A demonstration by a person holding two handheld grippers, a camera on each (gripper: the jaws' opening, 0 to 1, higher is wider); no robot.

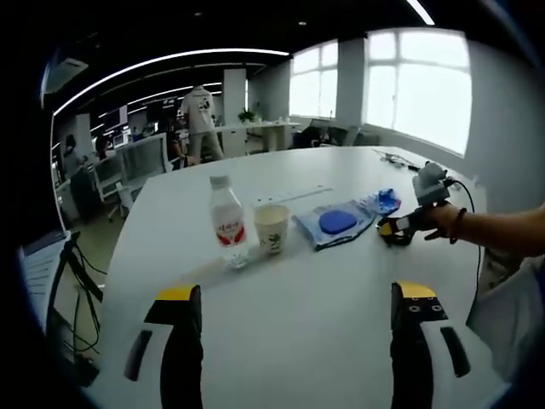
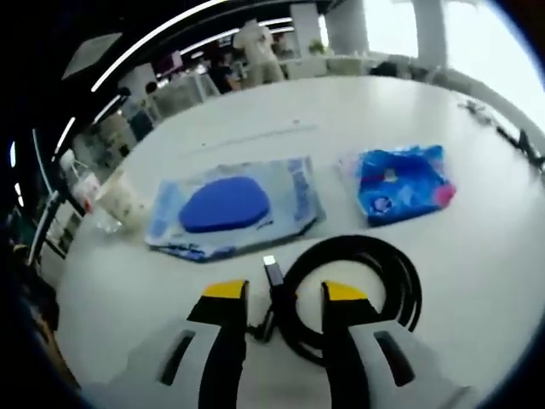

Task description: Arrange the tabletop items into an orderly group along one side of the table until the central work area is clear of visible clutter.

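On the white table [image 1: 298, 324] a clear water bottle [image 1: 227, 221] with a red label stands beside a paper cup [image 1: 272, 227]. Right of them lie a flat wipes pack [image 1: 335, 223] with a blue oval and a small blue packet [image 1: 385, 201]. My left gripper [image 1: 296, 294] hovers open over the near table with nothing between its jaws. A hand [image 1: 438, 217] holds my right gripper [image 1: 398, 228] by the packet. In the right gripper view, my right gripper [image 2: 285, 291] is shut on a coiled black cable [image 2: 358, 244], with the wipes pack [image 2: 230, 207], packet [image 2: 400, 183] and cup [image 2: 123, 200] beyond.
A thin white strip [image 1: 294, 195] lies behind the cup. A loose cable [image 1: 396, 158] runs along the table's far right side. Left of the table hang dark cords [image 1: 72, 281]. A person [image 1: 200, 111] stands among desks far behind.
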